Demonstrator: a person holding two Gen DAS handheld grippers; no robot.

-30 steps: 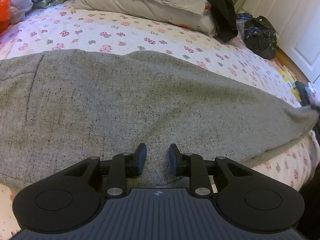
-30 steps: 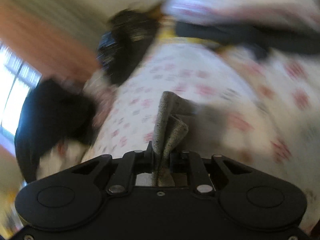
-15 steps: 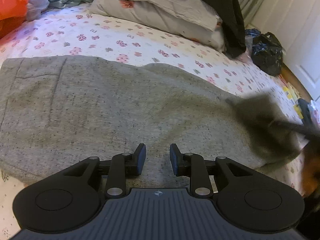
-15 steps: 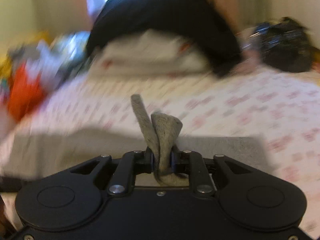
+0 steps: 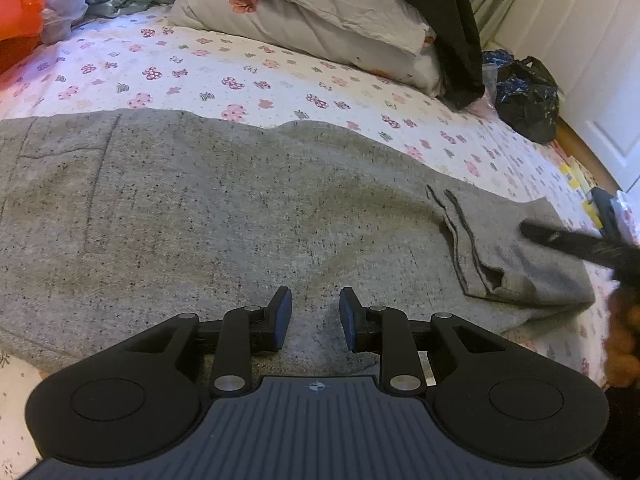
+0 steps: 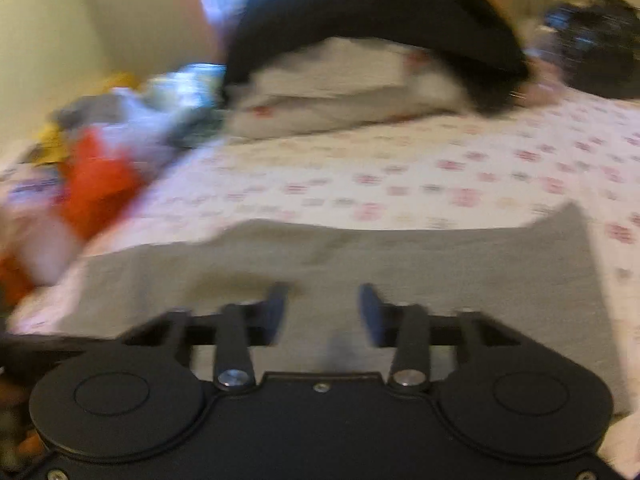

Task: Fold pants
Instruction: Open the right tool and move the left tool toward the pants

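Observation:
Grey speckled pants (image 5: 224, 216) lie flat across the floral bed sheet (image 5: 224, 68), waist at the left. The leg end (image 5: 520, 256) at the right is folded back over the leg, hem seams showing. My left gripper (image 5: 315, 312) is open and empty, low over the near edge of the pants. My right gripper (image 6: 323, 304) is open and empty over the grey fabric (image 6: 400, 256); that view is blurred. The right gripper also shows in the left wrist view (image 5: 576, 244) as a dark blur above the folded end.
Pillows (image 5: 320, 20) under a black garment (image 5: 448, 8) lie at the head of the bed. An orange bag (image 5: 20, 12) and clear plastic bags sit at the far left. A black bag (image 5: 528, 96) lies by the white closet doors at the right.
My right gripper carried the leg end leftward over the pants, opened and let it go; the end now lies folded back. My left gripper stayed open in place.

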